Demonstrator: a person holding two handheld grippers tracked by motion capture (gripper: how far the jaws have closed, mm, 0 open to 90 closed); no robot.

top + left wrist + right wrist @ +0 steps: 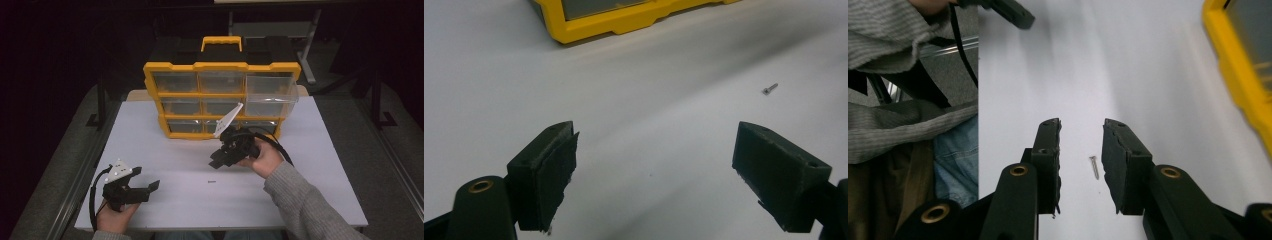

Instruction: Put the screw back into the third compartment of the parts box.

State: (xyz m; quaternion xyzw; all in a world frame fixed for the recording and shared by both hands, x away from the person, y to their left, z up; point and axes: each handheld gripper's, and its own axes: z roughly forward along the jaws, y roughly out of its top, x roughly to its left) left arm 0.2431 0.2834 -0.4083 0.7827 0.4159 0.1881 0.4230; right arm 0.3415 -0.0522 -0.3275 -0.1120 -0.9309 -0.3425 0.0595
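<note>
- Surface point(165, 150): a white rectangular top, bare apart from the items listed below.
- Screw point(211, 181): one small metal screw lies flat on the surface, in front of the organiser and well apart from it. In the right gripper view it point(1094, 166) lies on the white top in the gap between the two jaws, touched by neither.
- Right gripper point(216, 161): held in the person's right hand point(265, 157), angled down toward the near middle of the surface, just above and behind the screw. Jaws apart by a narrow gap, nothing clamped. A grey sleeve point(305, 200) covers the forearm.
- Left gripper point(148, 186): held in the left hand point(116, 218) at the near left corner of the surface, pointing toward the middle. Jaws wide apart, nothing between them. From its own view the screw point(769, 89) lies ahead, well beyond the jaw tips.
- Organiser point(220, 100): a yellow-framed parts cabinet with clear drawers in three rows and a yellow carry handle point(221, 42) on a black top. It stands upright at the far middle of the surface. The upper right drawer point(270, 92) stands pulled out from the frame.
- Writing: no brand, label or lettering can be read on the organiser, the grippers or the screw; the drawer fronts are too small and blurred to tell.
</note>
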